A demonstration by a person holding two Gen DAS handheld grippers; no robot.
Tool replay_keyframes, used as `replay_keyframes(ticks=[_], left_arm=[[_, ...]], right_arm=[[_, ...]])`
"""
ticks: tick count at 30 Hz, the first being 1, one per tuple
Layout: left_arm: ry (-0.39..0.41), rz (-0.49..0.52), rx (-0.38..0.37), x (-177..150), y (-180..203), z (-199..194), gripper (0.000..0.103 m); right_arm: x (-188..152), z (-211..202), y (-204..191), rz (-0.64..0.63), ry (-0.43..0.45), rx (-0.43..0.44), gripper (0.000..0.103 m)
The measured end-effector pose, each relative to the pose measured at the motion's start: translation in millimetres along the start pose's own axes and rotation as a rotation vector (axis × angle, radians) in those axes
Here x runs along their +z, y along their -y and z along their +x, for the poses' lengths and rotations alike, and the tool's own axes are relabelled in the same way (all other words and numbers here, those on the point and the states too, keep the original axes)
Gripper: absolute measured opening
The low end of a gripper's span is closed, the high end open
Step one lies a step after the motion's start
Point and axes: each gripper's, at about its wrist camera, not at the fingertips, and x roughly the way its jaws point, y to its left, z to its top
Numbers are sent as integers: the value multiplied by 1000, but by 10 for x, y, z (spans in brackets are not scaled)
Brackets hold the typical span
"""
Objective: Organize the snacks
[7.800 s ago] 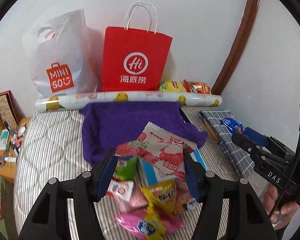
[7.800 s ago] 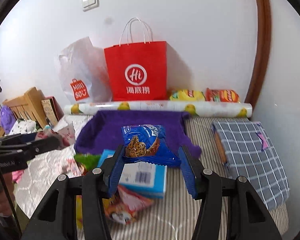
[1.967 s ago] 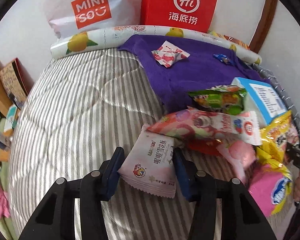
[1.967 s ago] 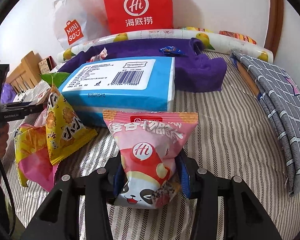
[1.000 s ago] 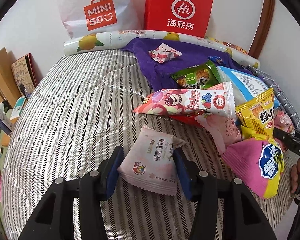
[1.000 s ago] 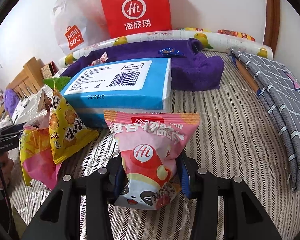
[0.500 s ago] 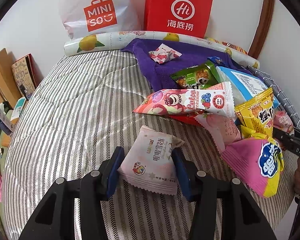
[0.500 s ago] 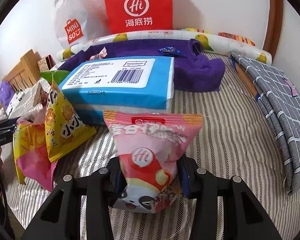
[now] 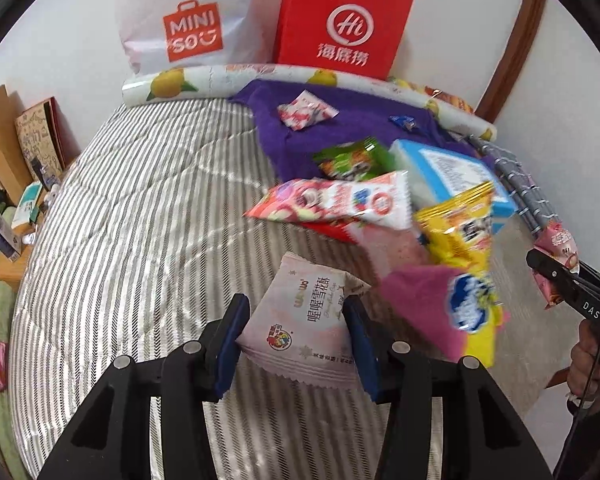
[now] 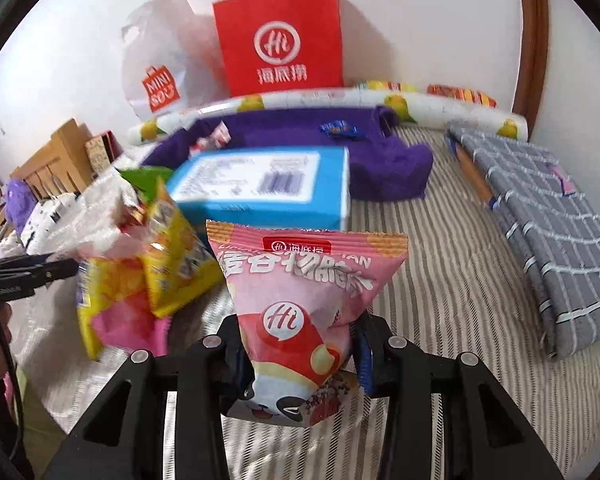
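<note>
Your left gripper (image 9: pixel 296 330) has its jaws clamped on the pale pink snack packet (image 9: pixel 304 326), held just above the striped bedcover (image 9: pixel 140 240) beside the snack pile (image 9: pixel 440 248). Your right gripper (image 10: pixel 300 354) is closing tighter, jaws pinching the pink panda snack bag (image 10: pixel 300 304), which stands upright in front of the blue box (image 10: pixel 268 188). Behind that lies the purple towel (image 10: pixel 388 168), with two small packets on it.
</note>
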Motion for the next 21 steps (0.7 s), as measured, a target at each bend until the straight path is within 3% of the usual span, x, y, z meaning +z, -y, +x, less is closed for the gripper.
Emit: replay_keyframes(ticks=[10, 21], left_arm=[[60, 18, -32, 250, 313, -283, 46], [79, 69, -74, 508, 734, -329, 46]], right_arm=[[204, -302, -48, 4, 37, 24, 40], [432, -418, 8, -3, 57, 32, 40]])
